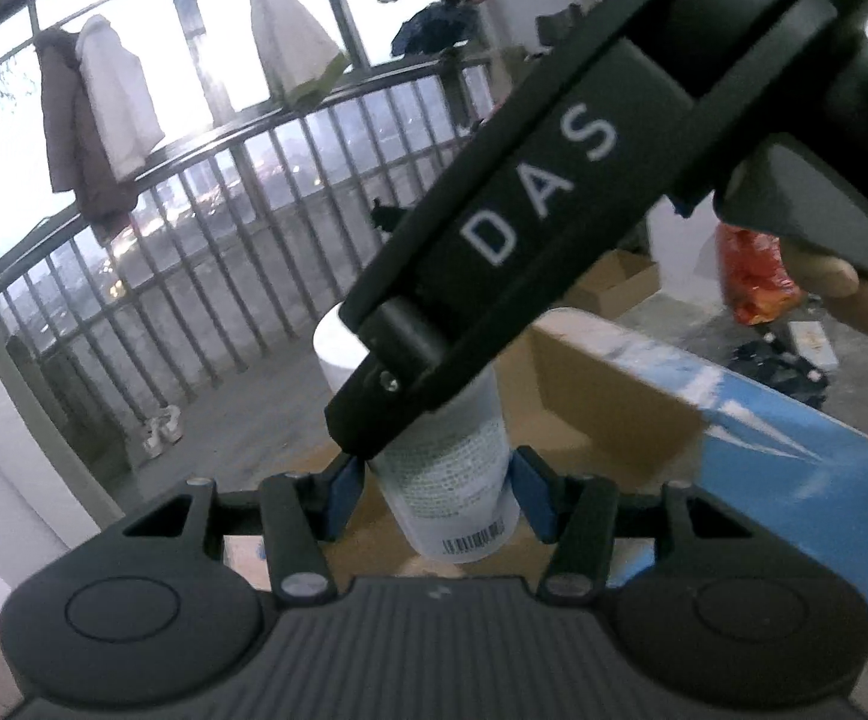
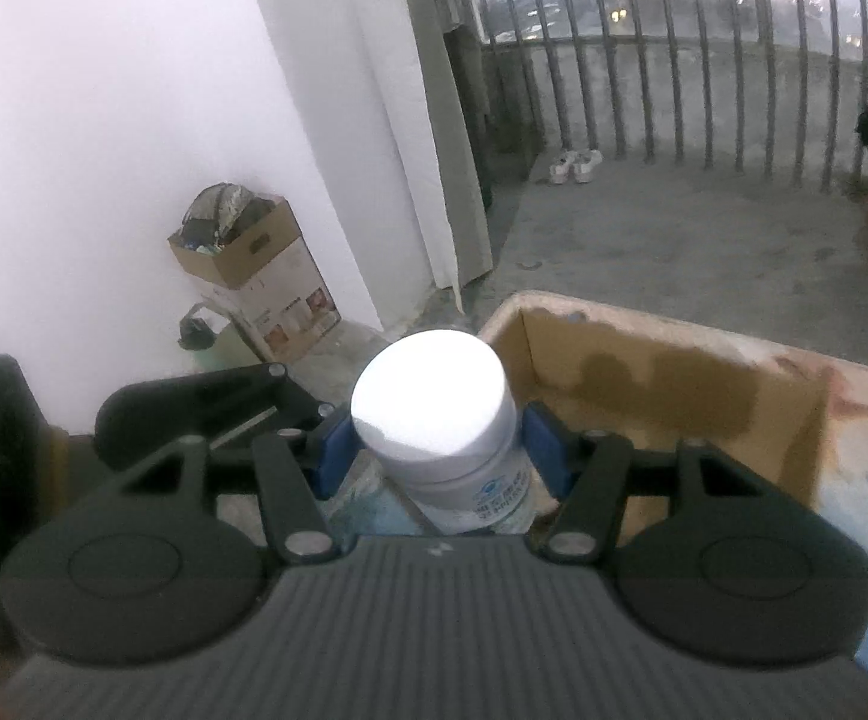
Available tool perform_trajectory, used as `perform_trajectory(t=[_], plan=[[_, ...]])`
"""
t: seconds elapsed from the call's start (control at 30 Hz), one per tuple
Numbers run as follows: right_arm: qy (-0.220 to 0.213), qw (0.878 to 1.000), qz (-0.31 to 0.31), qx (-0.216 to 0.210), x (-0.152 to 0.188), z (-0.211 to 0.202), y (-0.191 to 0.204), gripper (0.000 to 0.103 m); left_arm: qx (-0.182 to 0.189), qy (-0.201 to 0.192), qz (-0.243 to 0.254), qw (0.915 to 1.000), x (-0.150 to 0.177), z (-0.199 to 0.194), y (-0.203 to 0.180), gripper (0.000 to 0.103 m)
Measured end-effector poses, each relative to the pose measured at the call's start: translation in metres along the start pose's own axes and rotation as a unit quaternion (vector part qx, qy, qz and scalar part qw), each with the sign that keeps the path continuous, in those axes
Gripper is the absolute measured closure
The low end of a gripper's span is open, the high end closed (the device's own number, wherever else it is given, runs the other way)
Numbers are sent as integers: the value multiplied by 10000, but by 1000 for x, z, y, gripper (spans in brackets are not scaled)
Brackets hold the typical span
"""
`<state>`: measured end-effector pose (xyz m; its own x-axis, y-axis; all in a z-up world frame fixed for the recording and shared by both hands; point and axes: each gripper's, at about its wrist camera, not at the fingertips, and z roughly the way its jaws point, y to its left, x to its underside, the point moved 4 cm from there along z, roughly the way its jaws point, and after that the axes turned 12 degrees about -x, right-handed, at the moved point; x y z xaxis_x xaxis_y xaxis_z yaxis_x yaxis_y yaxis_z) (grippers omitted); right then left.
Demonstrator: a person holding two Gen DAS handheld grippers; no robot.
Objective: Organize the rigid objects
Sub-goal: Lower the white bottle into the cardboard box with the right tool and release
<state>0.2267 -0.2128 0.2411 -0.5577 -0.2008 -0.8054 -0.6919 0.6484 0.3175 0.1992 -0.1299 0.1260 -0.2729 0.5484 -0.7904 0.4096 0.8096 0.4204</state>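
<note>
The task looks to be in mid-course, as a judgement from how things lie: one white plastic bottle with a wide white screw cap (image 2: 428, 396) is held in the air by both grippers at once, over an open brown cardboard box with a blue-and-white printed outside (image 2: 661, 384), and it is not yet set down anywhere. What is already sorted, and how many things are left, cannot be told; the box floor that shows is bare cardboard.

The left gripper (image 1: 436, 495) has its blue pads (image 1: 347, 492) pressed to the lower part of the bottle, near the barcode end. The right gripper (image 2: 434, 450) clamps the same bottle just under the cap, blue pads on either side of its shoulder. In the left wrist view the right gripper's black body (lettered "DAS") crosses in front of the bottle from the upper right.

The bottle is a smooth, rigid cylinder, white all over, with a label of fine grey print and a barcode near its base. It leans, cap away from the left camera. The cap is on.
</note>
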Motion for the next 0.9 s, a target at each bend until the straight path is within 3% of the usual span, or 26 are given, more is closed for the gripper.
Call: perform_trajectory(t=[0.13, 0.27, 0.5, 0.9], plan=[[122, 9996, 218, -159, -34, 37, -39, 45, -74, 268, 16, 9996, -6, 49, 16, 48], [319, 9984, 423, -193, -48, 80, -73, 45, -162, 620, 85, 9979, -2, 96, 26, 48], [582, 9944, 855, -224, -39, 138, -127, 46, -145, 1229, 149, 9922, 12, 164, 32, 48], [950, 9882, 1202, -90, -14, 193, -168, 48, -86, 1507, 276, 9882, 17, 198, 36, 47]])
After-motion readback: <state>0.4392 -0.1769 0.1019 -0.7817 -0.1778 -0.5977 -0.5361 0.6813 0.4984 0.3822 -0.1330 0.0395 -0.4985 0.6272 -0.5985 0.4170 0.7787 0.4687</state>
